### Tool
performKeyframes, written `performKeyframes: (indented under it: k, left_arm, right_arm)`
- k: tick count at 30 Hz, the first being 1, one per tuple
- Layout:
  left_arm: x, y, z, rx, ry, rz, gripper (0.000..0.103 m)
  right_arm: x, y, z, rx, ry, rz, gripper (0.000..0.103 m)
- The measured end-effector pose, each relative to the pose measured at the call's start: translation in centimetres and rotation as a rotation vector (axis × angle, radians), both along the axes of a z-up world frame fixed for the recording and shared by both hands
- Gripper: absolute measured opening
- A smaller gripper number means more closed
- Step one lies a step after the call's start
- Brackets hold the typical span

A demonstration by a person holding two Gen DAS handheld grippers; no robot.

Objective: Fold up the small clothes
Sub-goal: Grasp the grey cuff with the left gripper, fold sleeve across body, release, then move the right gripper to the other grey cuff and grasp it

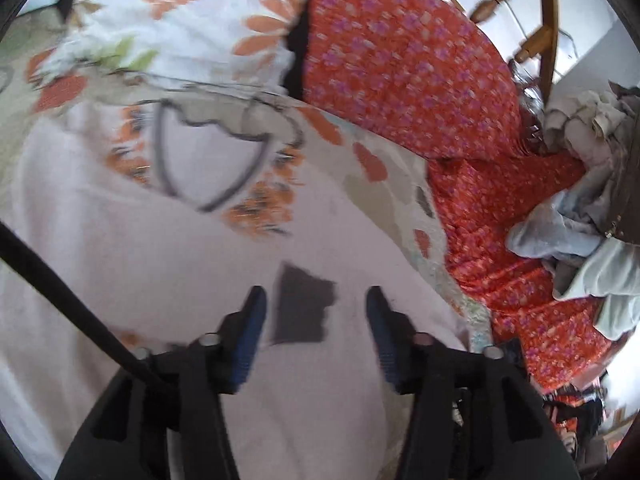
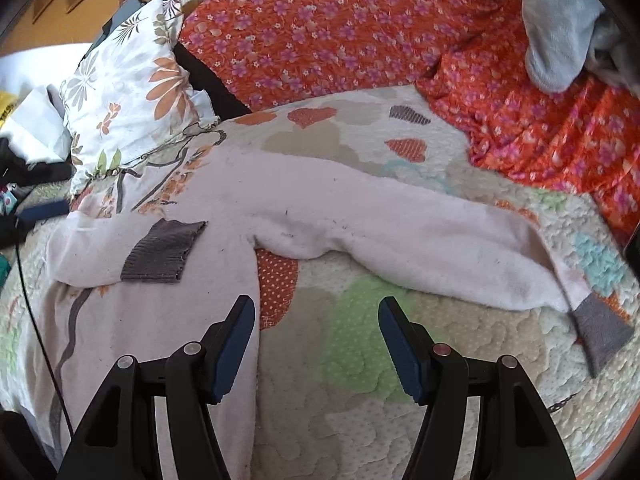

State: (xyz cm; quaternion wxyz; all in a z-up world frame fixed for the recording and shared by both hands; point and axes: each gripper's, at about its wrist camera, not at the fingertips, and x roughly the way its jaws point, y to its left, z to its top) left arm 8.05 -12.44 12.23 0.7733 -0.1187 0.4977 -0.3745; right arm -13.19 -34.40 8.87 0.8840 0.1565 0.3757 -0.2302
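A pale pink sweater (image 2: 224, 184) with an orange flower print lies flat on a patchwork quilt (image 2: 360, 360). One sleeve is folded across the body, its grey cuff (image 2: 160, 250) on the chest. The other sleeve (image 2: 420, 248) stretches to the right and ends in a grey cuff (image 2: 600, 332). My right gripper (image 2: 316, 336) is open and empty, just above the quilt beside the sweater's body. My left gripper (image 1: 316, 308) is open and empty, hovering over the sweater (image 1: 160, 248) with the folded cuff (image 1: 304, 304) between its fingers. The left view is blurred.
A flowered pillow (image 2: 132, 80) lies at the back left. An orange floral blanket (image 2: 360, 32) covers the back and right. A heap of pale clothes (image 1: 592, 200) sits at the right, below a wooden headboard (image 1: 536, 20). A black cable (image 1: 60, 288) crosses the left view.
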Motion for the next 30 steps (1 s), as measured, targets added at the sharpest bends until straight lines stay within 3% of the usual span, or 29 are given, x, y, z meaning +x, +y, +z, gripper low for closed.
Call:
performKeyframes:
  k: [4,8,11,17,21,25,28,30]
  left_arm:
    - [-0.5,6.5,-1.4,0.087,-0.04,0.169,0.06]
    - [-1.7,12.2,-3.2,0.209,-0.154,0.314,0.06]
    - [-2.5,15.4,-5.2,0.266,-0.186,0.399,0.06]
    - [-3.3,18.1,-8.7,0.244,-0.104,0.429,0.061]
    - [-3.9,18.0,-8.3,0.223,-0.126,0.416,0.077]
    - [-4.3,17.3,-8.6,0.244,-0.132,0.418,0.077]
    - [-4.5,16.9,-8.5,0.257,-0.144,0.41,0.08]
    - [-4.5,16.7,-8.6,0.26,-0.145,0.41,0.082]
  right_arm:
    - [0.4,0.5,-0.5,0.043,0.002,0.036,0.069]
    - [0.8,2.3,-1.0,0.008,0.024,0.074,0.069]
    - [0.9,3.8,-1.3,-0.026,0.043,0.099,0.069]
    - [-0.2,2.1,-1.4,0.059,0.034,0.003,0.069]
    - [-3.3,-2.9,0.6,0.171,-0.025,-0.161,0.069]
    - [-8.0,-8.0,2.0,0.288,-0.062,-0.308,0.069]
    - [-11.1,-11.3,3.4,0.245,-0.007,-0.364,0.069]
    - [-12.3,-12.8,3.8,0.185,0.077,-0.366,0.069]
